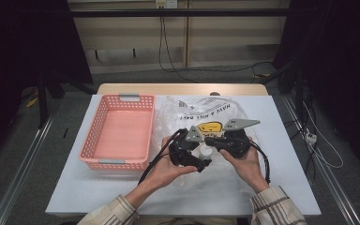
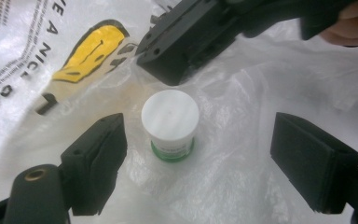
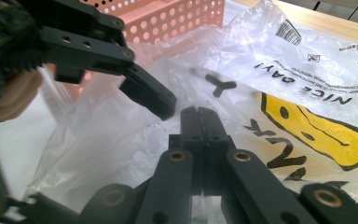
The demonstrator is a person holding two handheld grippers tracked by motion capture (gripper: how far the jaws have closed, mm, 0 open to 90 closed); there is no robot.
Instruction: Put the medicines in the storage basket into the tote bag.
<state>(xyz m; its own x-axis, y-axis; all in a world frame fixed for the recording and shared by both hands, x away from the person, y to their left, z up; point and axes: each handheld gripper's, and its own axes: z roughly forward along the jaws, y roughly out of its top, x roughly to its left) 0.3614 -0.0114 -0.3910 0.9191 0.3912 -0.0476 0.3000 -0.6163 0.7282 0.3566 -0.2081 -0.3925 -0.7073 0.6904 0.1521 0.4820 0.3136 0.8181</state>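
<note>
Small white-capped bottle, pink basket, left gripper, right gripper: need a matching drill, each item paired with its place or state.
1 small bottle
2 pink basket
3 left gripper
4 right gripper

a shut, pinching the plastic bag
b open
c upright on the bag
d left of the bag

Pairs: 1-c, 2-d, 3-b, 4-a

Both grippers over the bag on our counter

We see the left gripper (image 1: 205, 164) and right gripper (image 1: 209, 139) held close together above a clear plastic bag (image 1: 201, 110) with a yellow print, a small white jar (image 1: 206, 152) between them. A pink basket (image 1: 122, 131) sits just left of the bag on the white counter (image 1: 286, 187). Our plaid sleeves enter from below.
</note>
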